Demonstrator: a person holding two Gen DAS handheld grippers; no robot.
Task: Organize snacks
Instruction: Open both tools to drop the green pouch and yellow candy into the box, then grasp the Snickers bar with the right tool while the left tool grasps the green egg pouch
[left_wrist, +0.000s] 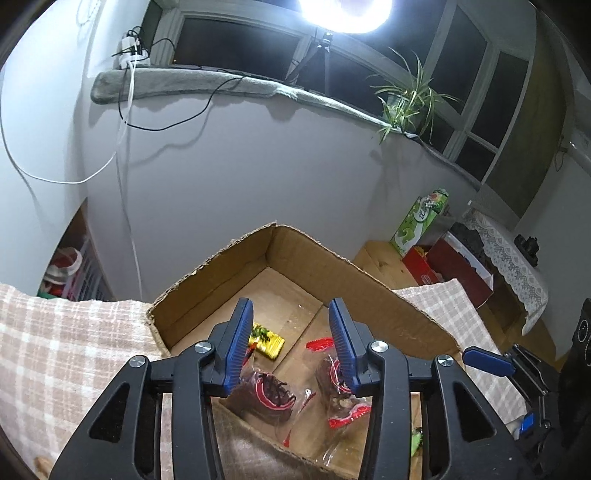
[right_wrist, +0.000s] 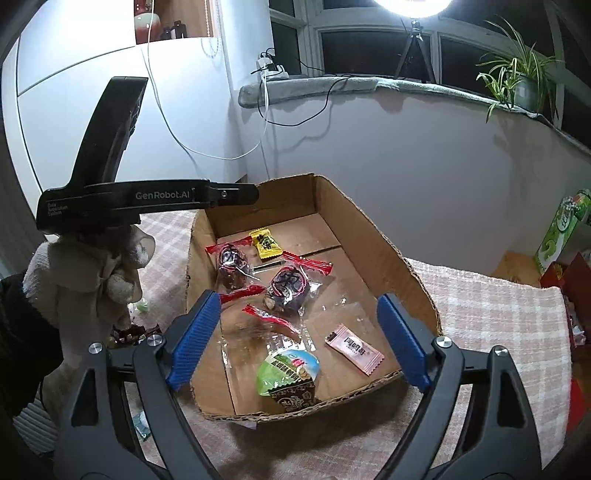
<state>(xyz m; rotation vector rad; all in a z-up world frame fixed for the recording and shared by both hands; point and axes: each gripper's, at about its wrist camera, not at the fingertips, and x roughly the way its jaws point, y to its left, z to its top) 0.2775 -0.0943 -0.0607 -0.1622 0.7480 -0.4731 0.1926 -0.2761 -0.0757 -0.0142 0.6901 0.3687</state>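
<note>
An open cardboard box (right_wrist: 343, 218) sits on a checked cloth (right_wrist: 491, 314). Inside lie two clear red-ended packs of dark snacks (right_wrist: 231, 267) (right_wrist: 286, 288), a yellow candy (right_wrist: 265, 242), a pink sachet (right_wrist: 354, 349) and a green-lidded snack pack (right_wrist: 290, 373). My right gripper (right_wrist: 295, 339) is open and empty above the box's near end, over the green pack. My left gripper (left_wrist: 291, 347) is open and empty above the box (left_wrist: 314, 258), over the dark snack packs (left_wrist: 267, 395) and the yellow candy (left_wrist: 269, 343). The left gripper's body shows in the right wrist view (right_wrist: 147, 201), held by a gloved hand (right_wrist: 92, 269).
More wrapped snacks (right_wrist: 129, 334) lie on the cloth left of the box. A green carton (left_wrist: 419, 223) and a red box (left_wrist: 447, 266) stand on a wooden surface to the right. A wall with hanging cables (left_wrist: 125, 122) rises behind the box.
</note>
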